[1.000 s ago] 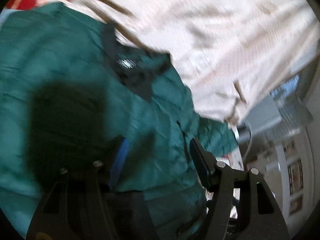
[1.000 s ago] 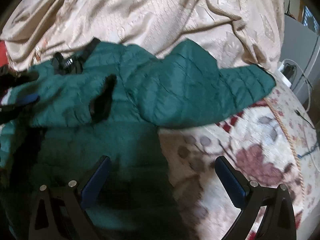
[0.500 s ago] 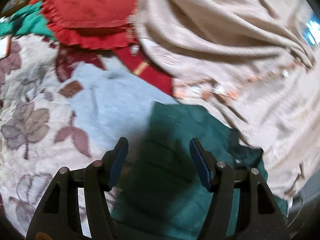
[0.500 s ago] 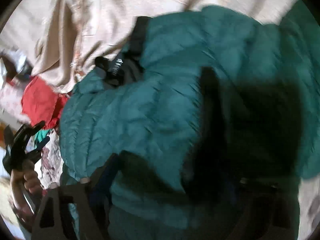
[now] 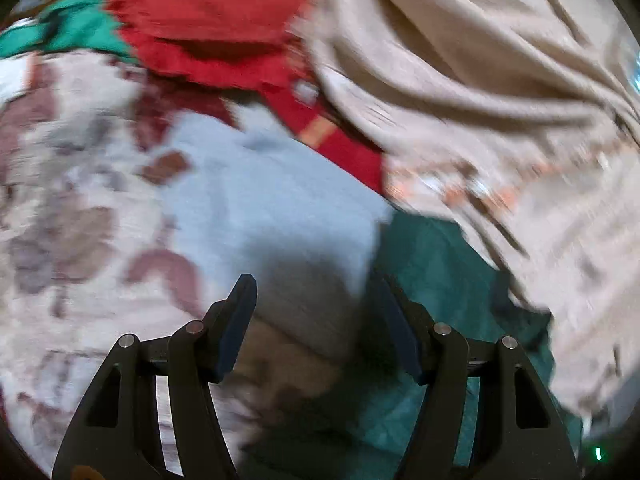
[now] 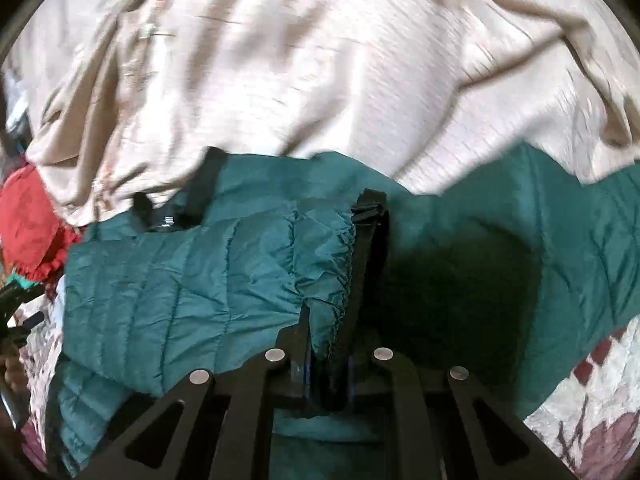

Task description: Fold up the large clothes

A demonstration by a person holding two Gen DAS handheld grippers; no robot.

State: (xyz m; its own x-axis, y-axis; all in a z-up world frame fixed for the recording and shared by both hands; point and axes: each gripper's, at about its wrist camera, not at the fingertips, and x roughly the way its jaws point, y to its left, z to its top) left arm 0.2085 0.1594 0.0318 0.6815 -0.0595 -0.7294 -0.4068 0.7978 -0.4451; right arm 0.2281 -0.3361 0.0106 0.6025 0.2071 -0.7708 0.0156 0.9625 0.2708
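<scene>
Right gripper point(image 6: 326, 354): jaws just closed, pinching gathered edge of teal quilted jacket point(image 6: 200, 280), spread flat on floral bedcover point(image 6: 592, 420). Left gripper point(image 5: 320, 328): jaws spread, nothing between, over pale blue cloth point(image 5: 260, 200) beside jacket corner. Beyond: beige blanket point(image 6: 320, 60) rumpled along jacket's far edge; red cushion point(image 5: 208, 12) farthest.

Rumpled beige textured blanket point(image 6: 320, 80) fills the far side. Red frilled cushion point(image 5: 208, 12) at upper left, bright green cloth point(image 5: 76, 32) just beside it. Pale grey-blue fabric point(image 5: 260, 208) lies on floral-patterned cream bedspread point(image 5: 60, 240).
</scene>
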